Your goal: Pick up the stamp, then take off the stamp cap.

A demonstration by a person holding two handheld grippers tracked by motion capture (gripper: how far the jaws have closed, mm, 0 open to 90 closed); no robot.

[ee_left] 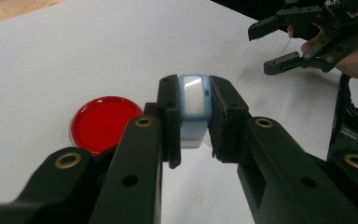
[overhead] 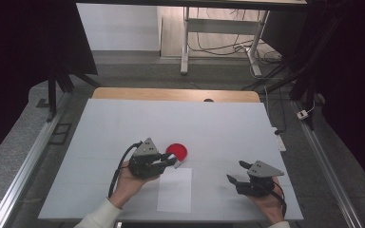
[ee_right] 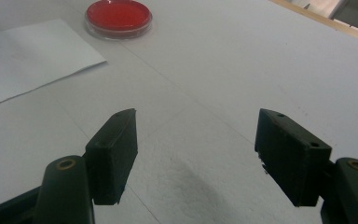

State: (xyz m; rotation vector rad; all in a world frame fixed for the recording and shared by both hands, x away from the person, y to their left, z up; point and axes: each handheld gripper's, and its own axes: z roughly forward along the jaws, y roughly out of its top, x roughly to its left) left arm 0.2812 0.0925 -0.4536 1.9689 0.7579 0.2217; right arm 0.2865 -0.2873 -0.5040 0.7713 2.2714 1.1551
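Left tool [ee_left: 193,140] clamped on a small pale-blue and white block [ee_left: 193,100], held just right of the red round dish [ee_left: 105,122], above the far edge of the paper sheet [overhead: 175,190]. Right tool [ee_right: 196,154] wide apart, nothing gripped, low over the counter [overhead: 228,123] near right.

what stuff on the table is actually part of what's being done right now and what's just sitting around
In use: left tongs shut on a light blue block; red dish beside them; white paper sheet.
Idle: right tongs, open, empty; far desk; floor cables.
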